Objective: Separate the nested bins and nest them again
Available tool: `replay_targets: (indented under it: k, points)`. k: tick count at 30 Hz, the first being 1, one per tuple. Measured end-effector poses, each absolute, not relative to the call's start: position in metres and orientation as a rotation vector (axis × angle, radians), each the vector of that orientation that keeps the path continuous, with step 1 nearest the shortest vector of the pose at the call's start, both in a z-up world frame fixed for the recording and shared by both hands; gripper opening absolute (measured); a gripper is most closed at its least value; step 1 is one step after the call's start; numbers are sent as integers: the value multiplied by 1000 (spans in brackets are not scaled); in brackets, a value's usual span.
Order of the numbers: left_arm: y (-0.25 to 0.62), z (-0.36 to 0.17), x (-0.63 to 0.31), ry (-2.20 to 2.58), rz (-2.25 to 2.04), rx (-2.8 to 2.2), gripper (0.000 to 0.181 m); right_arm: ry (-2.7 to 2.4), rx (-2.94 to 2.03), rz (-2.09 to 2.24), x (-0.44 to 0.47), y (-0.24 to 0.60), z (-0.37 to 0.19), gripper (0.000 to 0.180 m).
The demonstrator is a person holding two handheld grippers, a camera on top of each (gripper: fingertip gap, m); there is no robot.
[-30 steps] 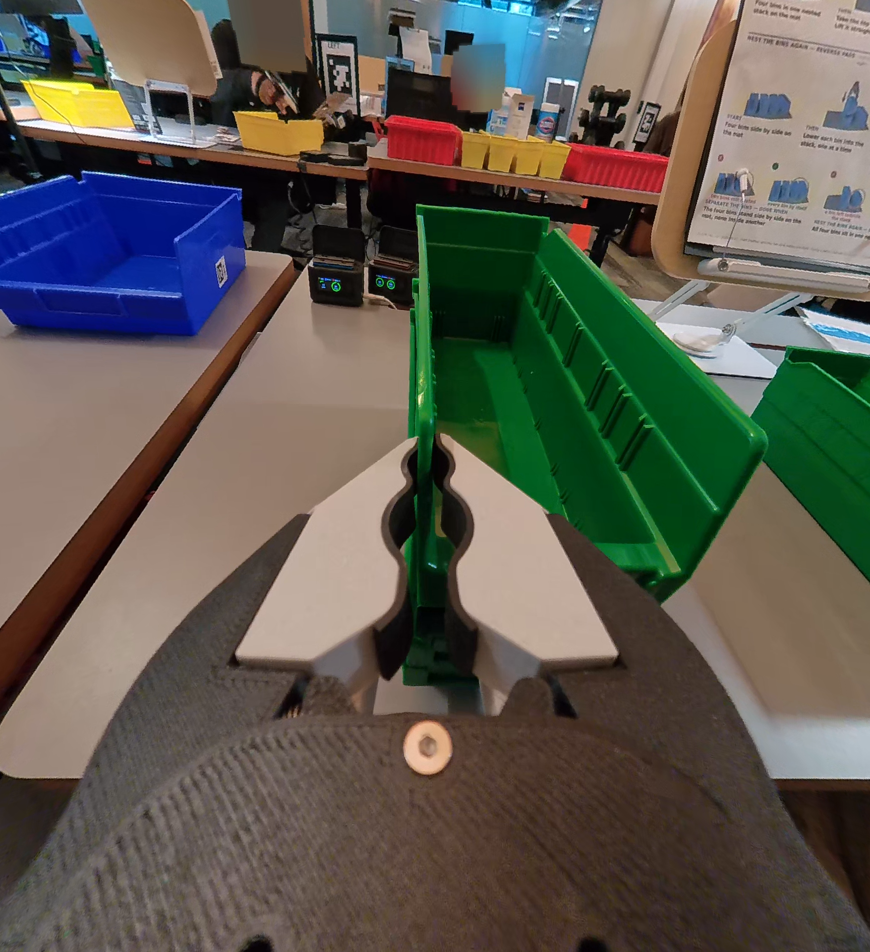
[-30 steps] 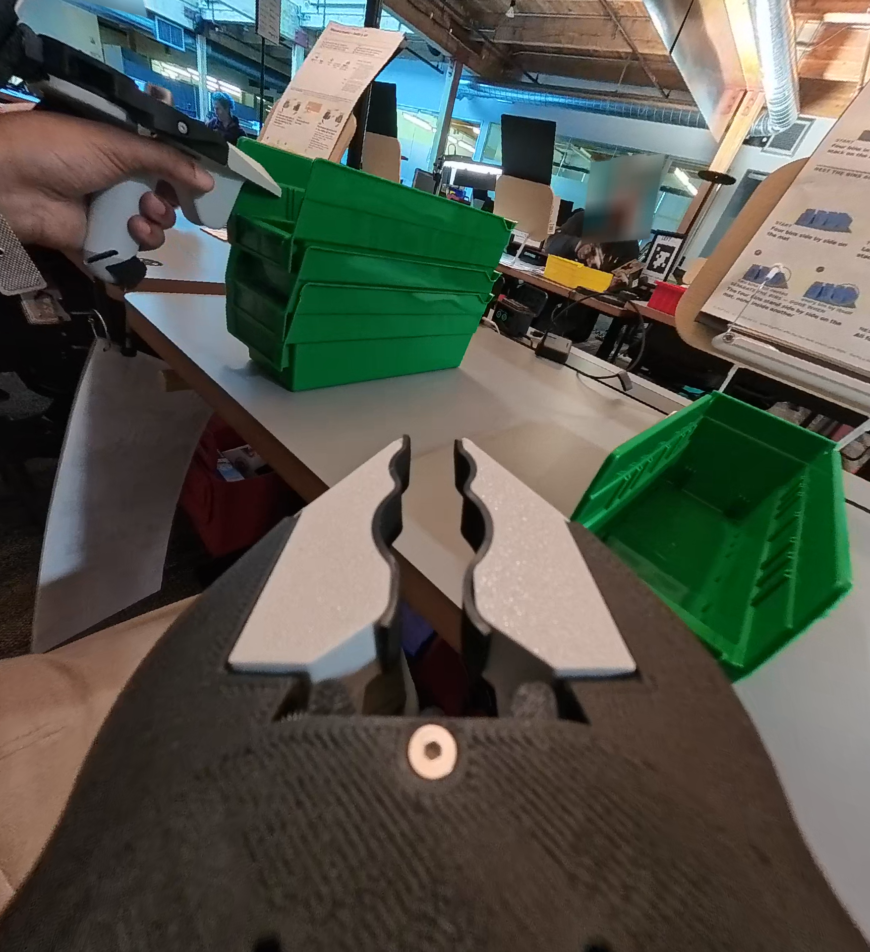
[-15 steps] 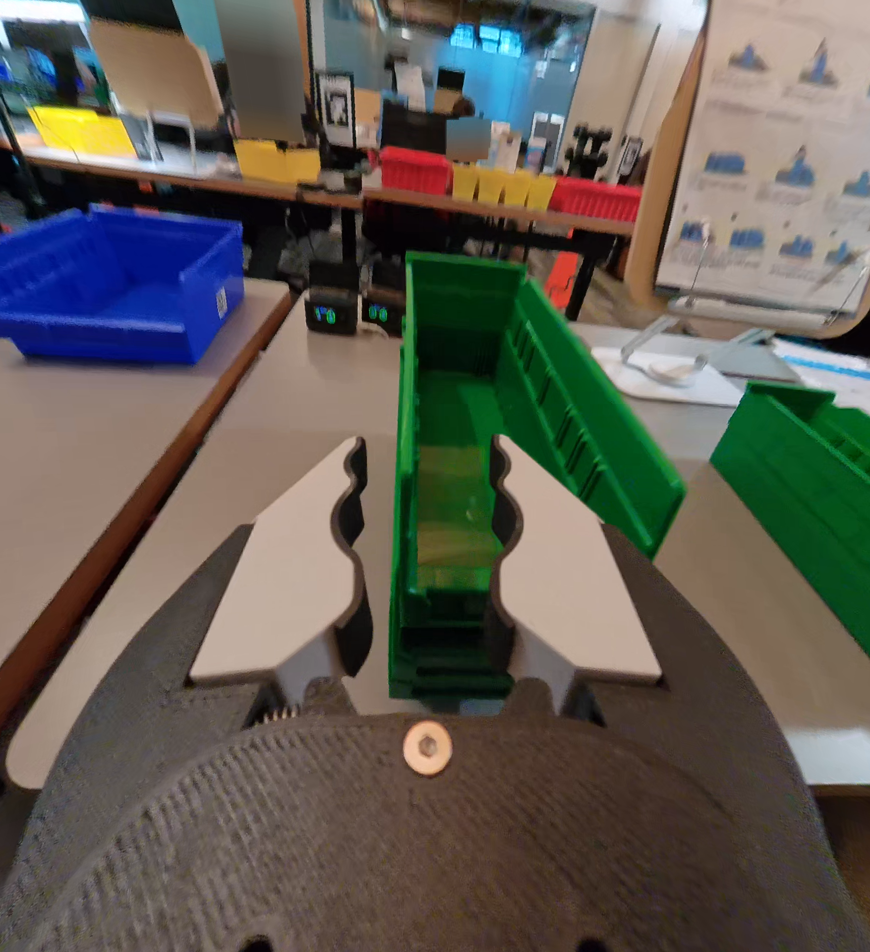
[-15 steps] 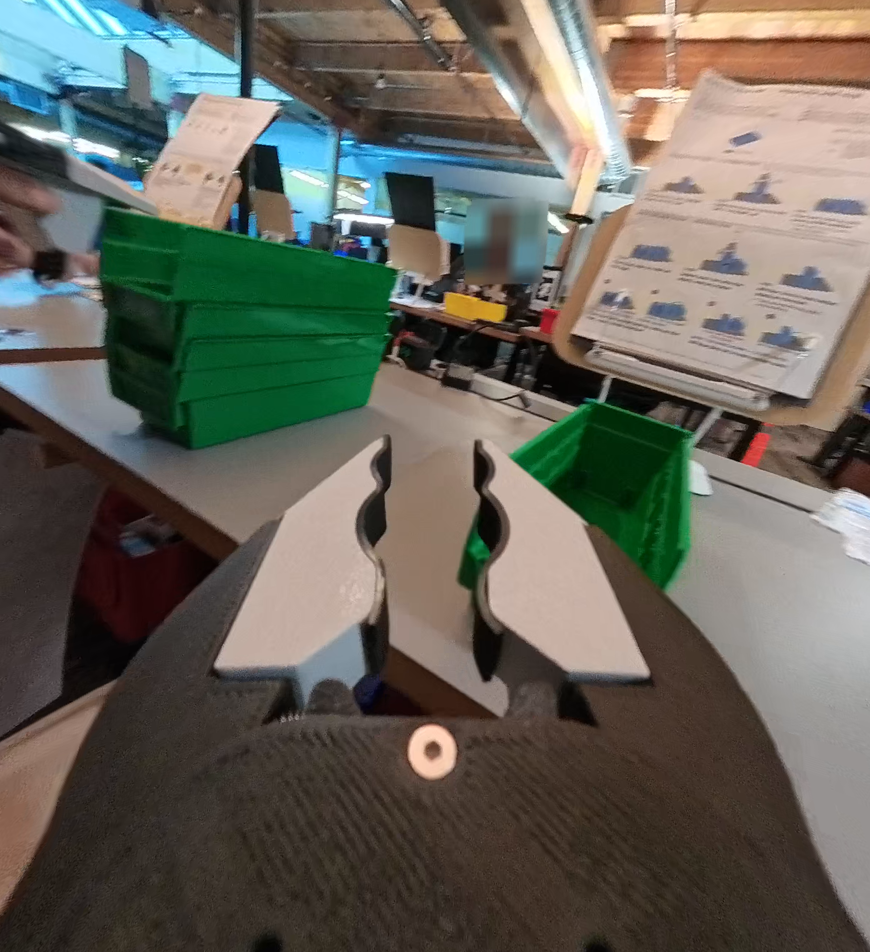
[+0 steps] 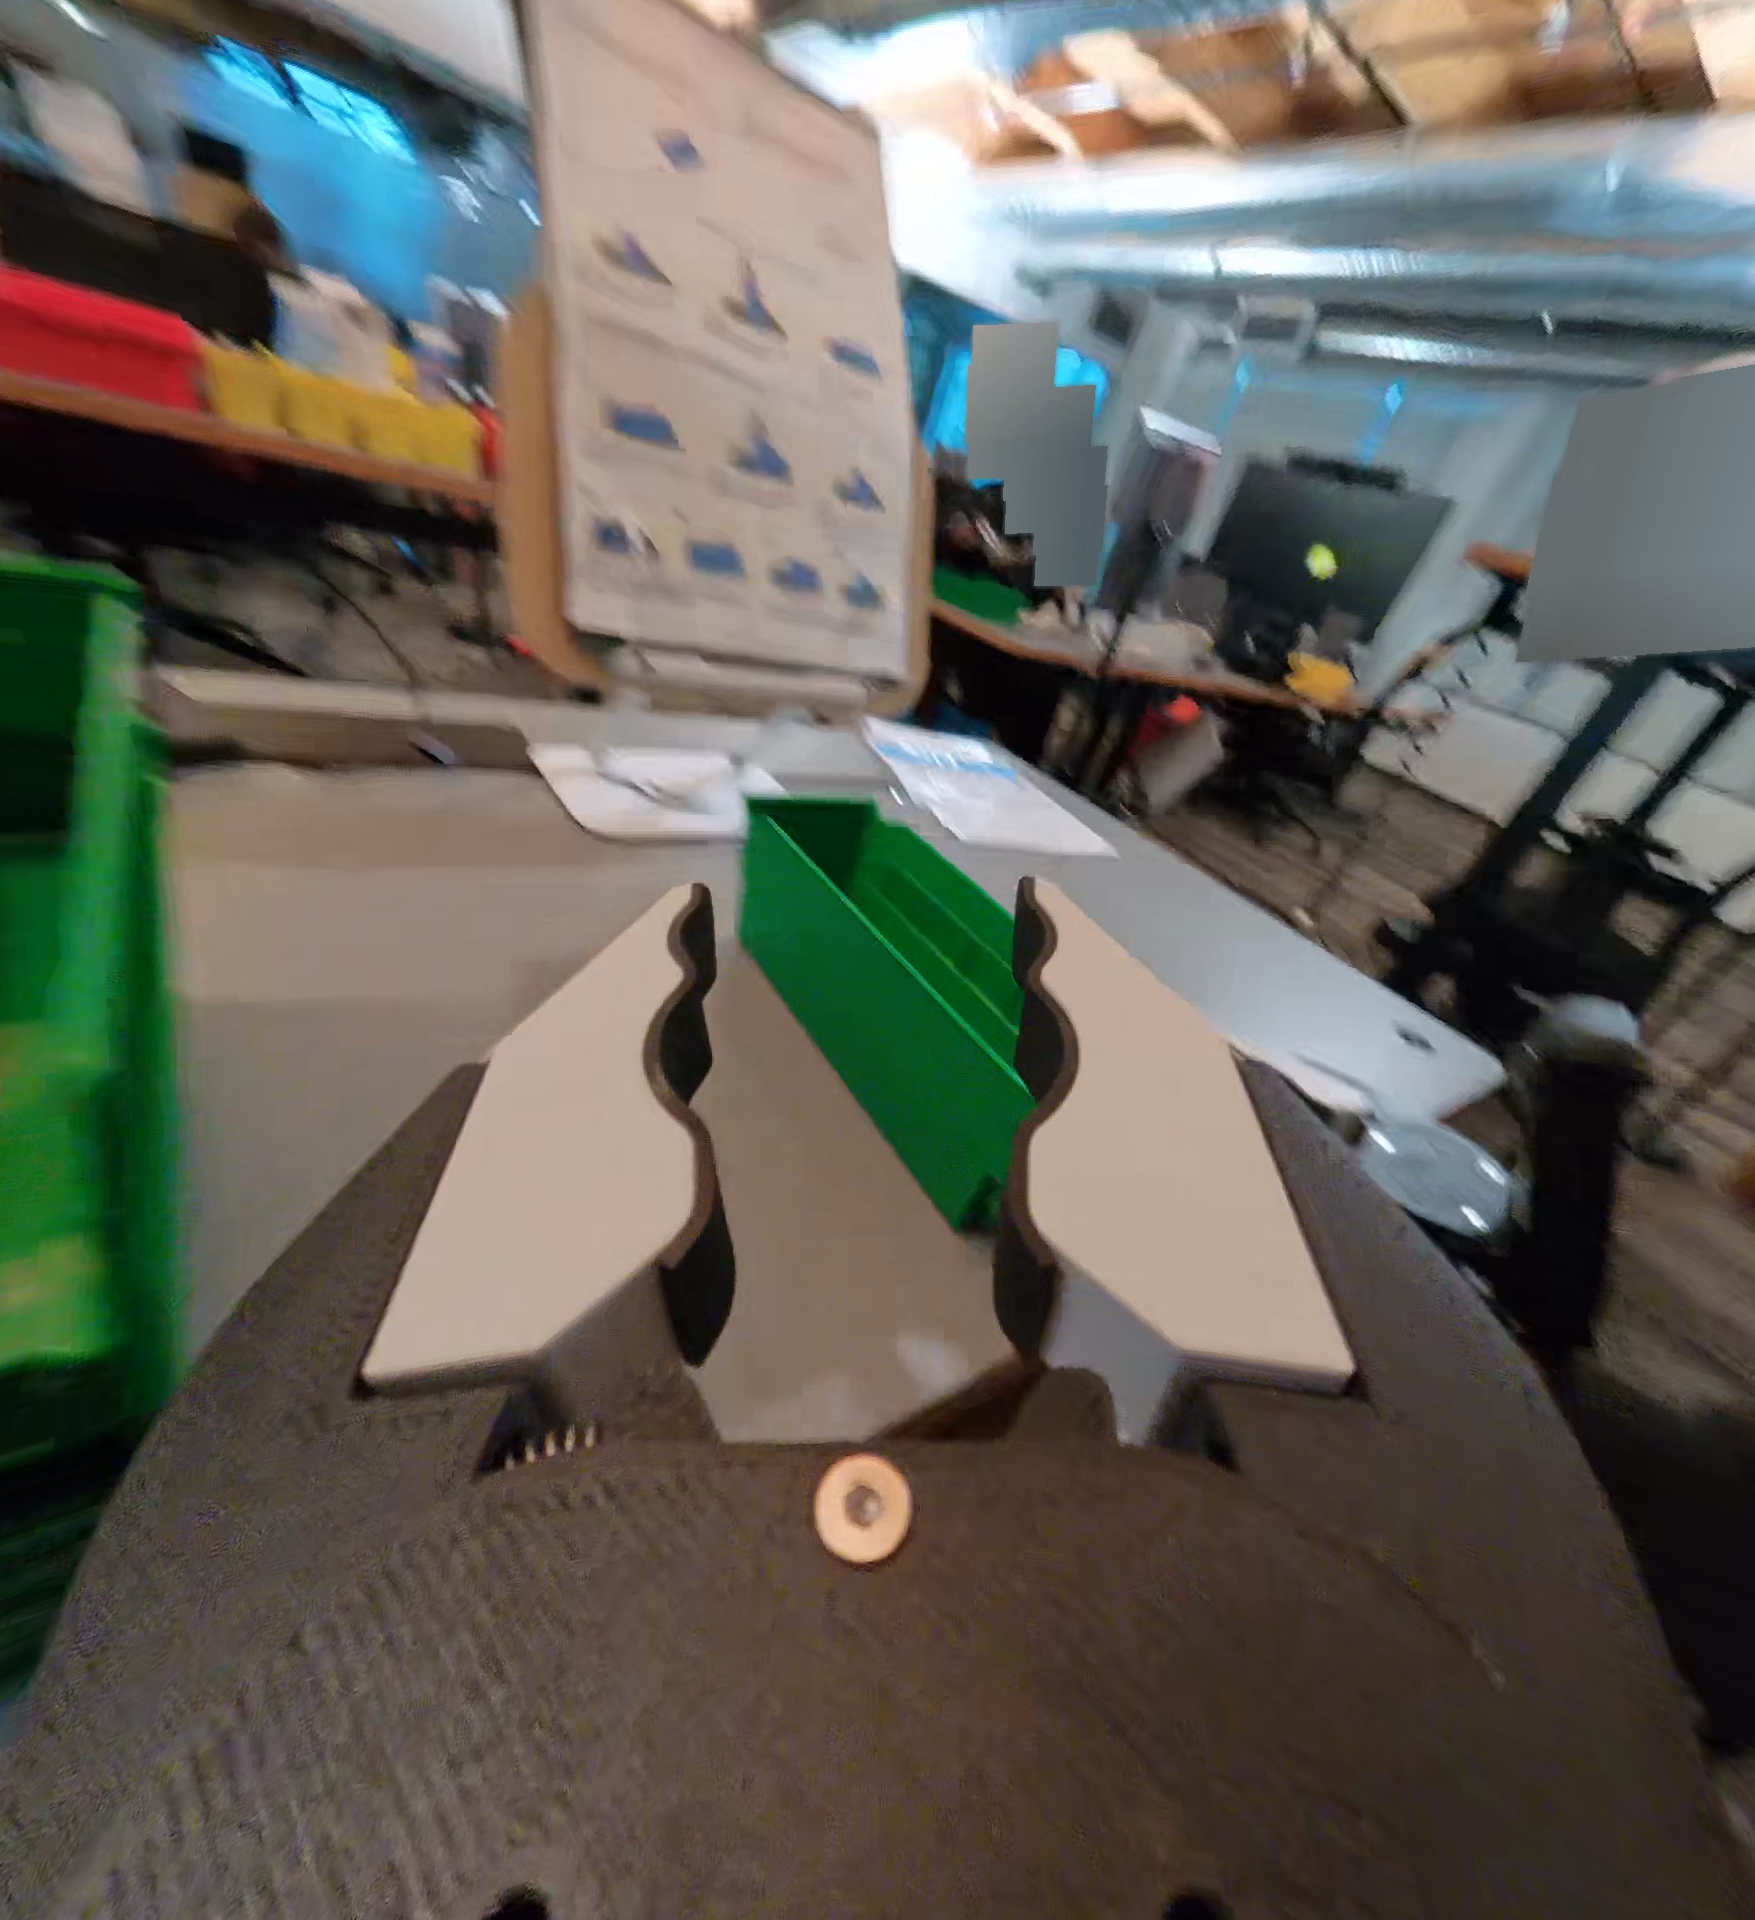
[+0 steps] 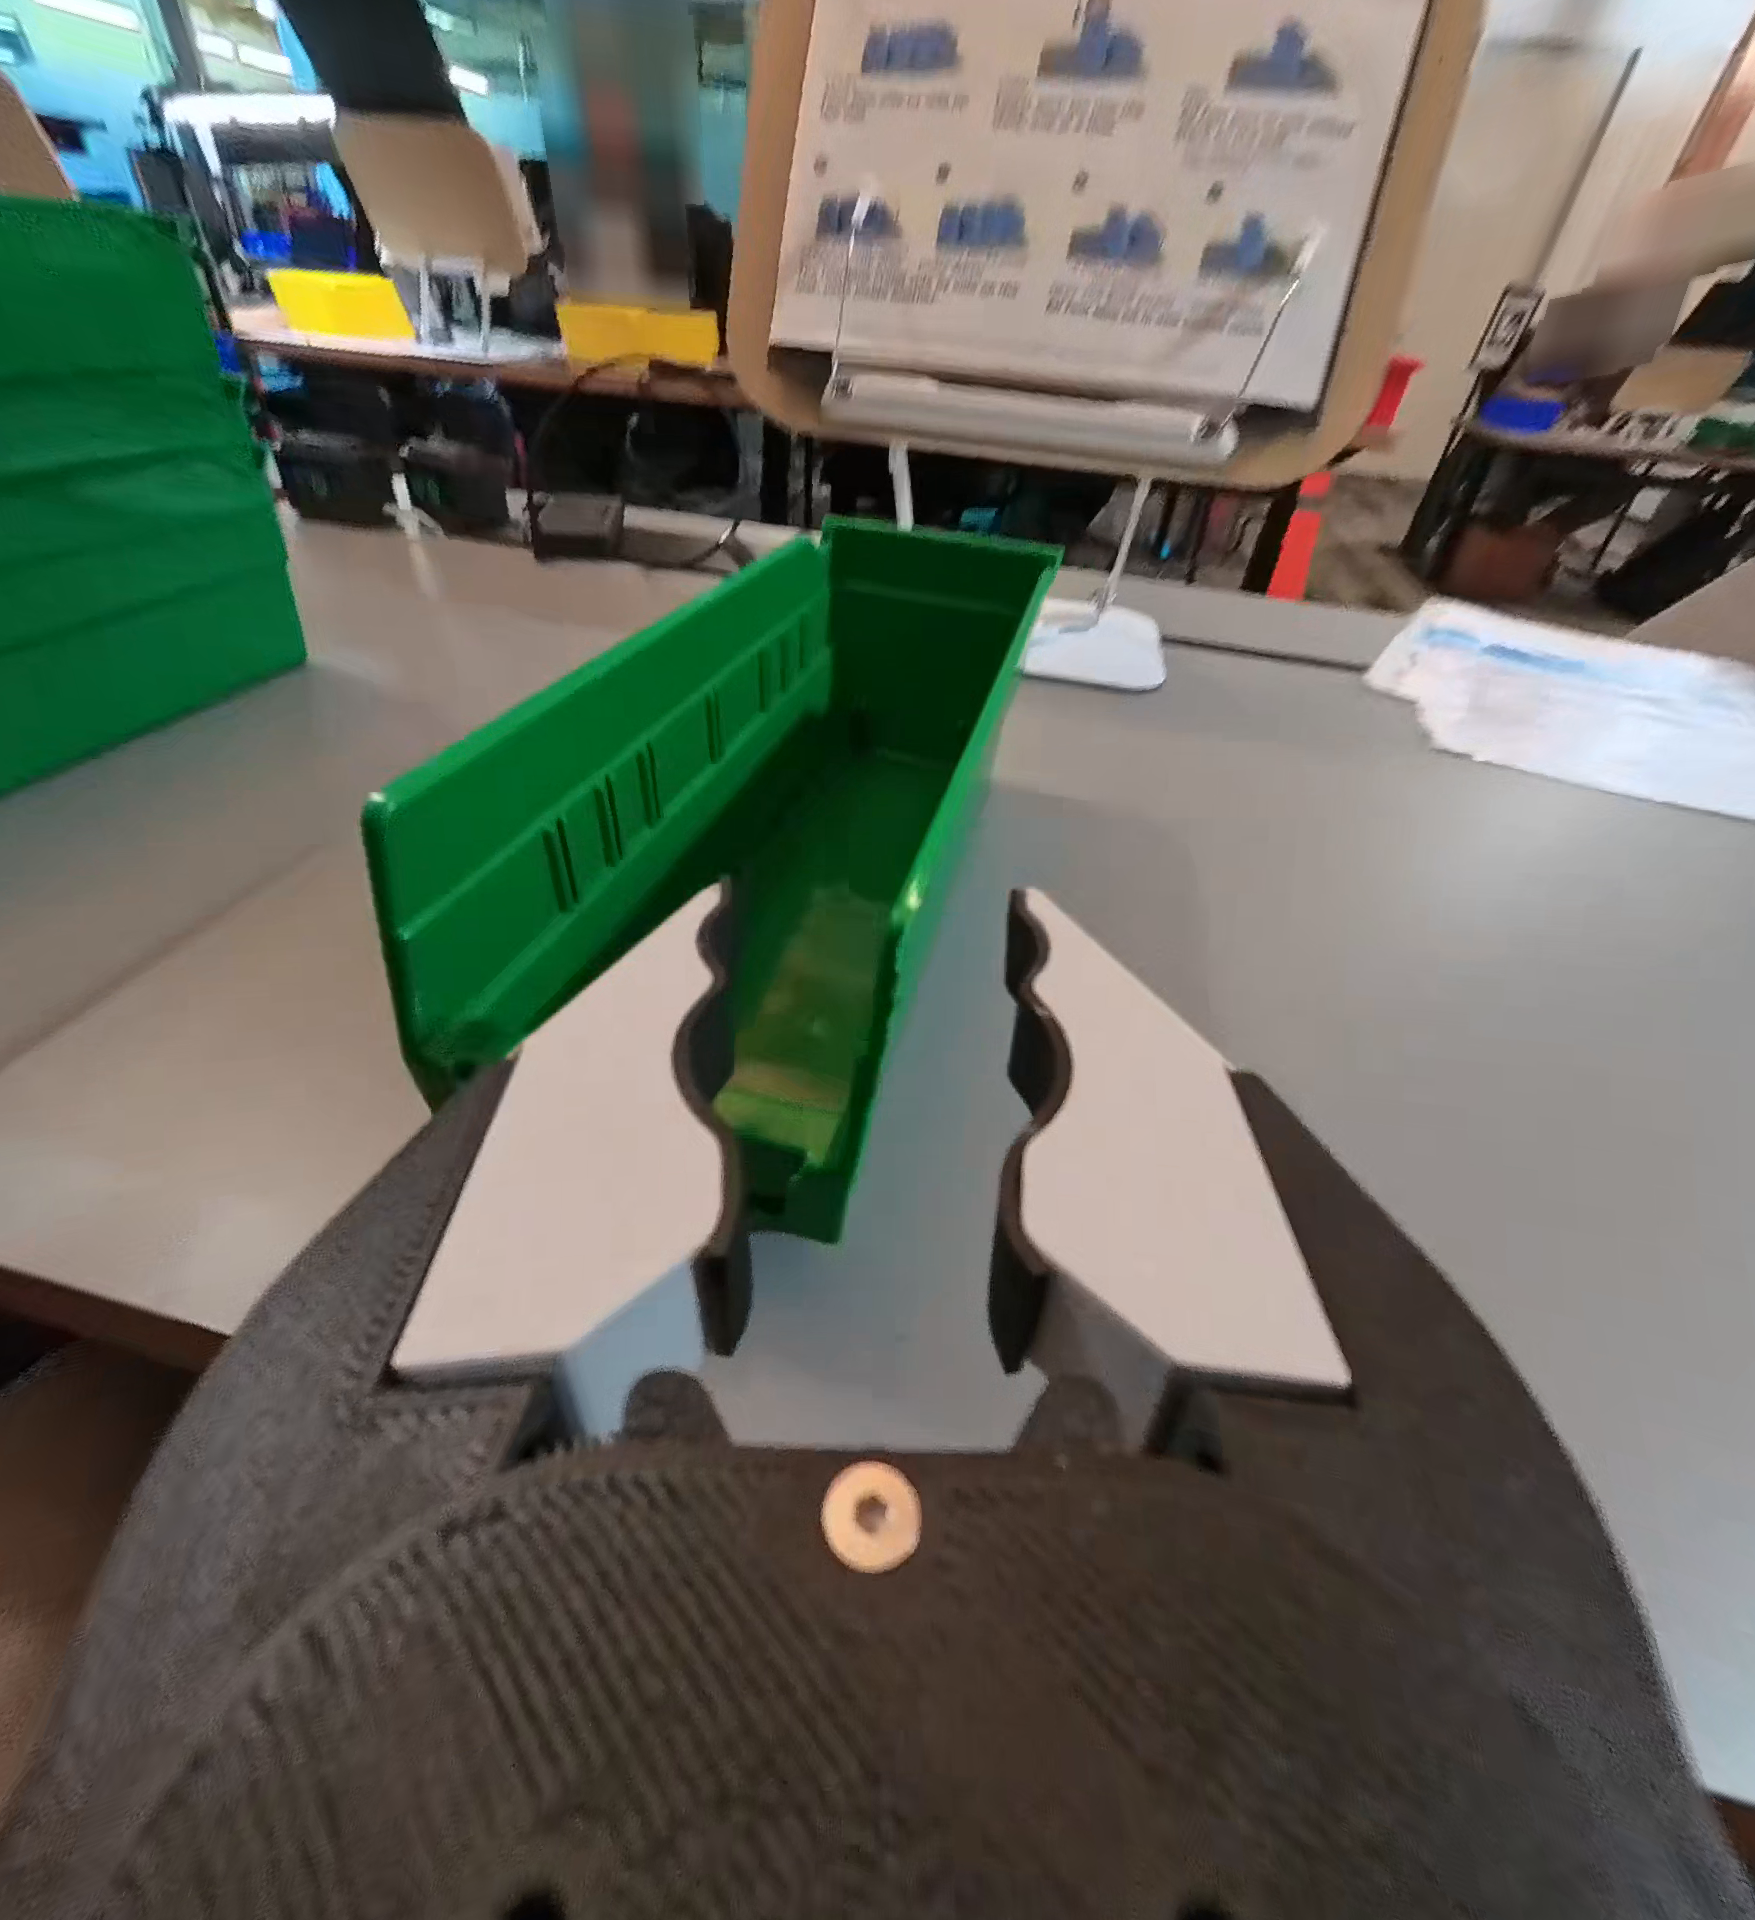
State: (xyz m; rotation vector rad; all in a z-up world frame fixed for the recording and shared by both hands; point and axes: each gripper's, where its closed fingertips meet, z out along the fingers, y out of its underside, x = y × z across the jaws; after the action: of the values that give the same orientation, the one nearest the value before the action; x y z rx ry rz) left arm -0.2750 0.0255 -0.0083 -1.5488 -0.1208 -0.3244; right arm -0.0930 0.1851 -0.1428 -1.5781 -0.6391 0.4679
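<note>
A stack of nested green bins stands at the left edge of the left wrist view and at the left of the right wrist view. A single green bin stands alone on the grey table; it also shows in the left wrist view. My left gripper is open and empty, to the right of the stack and facing the single bin. My right gripper is open and empty, with the near end of the single bin's right wall between its fingers.
An instruction board on a stand rises behind the table. White papers lie at the table's far right. Yellow bins and red bins sit on far benches. The table's right edge drops to the floor.
My left gripper opened, let go of the green bin wall and swung right. My right gripper opened wider and swung from the stack to the single bin.
</note>
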Motion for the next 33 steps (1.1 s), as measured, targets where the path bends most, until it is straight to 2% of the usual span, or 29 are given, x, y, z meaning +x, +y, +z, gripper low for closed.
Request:
replay_targets:
  k: [2, 3, 4, 10, 11, 12, 19, 22, 28, 33]
  points:
    - [38, -43, -238, -58, -370, -1653, 60, -635, -1638, 514, -99, 188, -154, 41]
    - [42, -62, -221, -46, -397, -1696, 60, -600, -1656, 546, -98, 191, -155, 20]
    - [44, -78, -204, -35, -436, -1723, 60, -566, -1668, 570, -97, 194, -155, 9]
    - [38, -156, -133, 21, -568, -1886, 59, -585, -1715, 625, -99, 200, -161, 7]
    - [37, -161, -128, 41, -565, -1901, 59, -594, -1747, 626, -101, 201, -168, 13]
    - [35, -163, -126, 51, -554, -1906, 59, -613, -1789, 643, -105, 200, -177, 19]
    - [34, -158, -147, -5, -486, -1864, 58, -380, -1930, 838, -96, 214, -186, 5]
    - [33, -153, -154, -33, -485, -1832, 59, -320, -1942, 983, -101, 203, -183, 5]
    - [34, -145, -147, 51, -399, -1780, 63, -367, -1732, 1042, -114, 165, -141, 5]
    - [39, -119, -161, 98, -171, -1574, 60, -451, -1622, 1004, -125, 110, -117, 4]
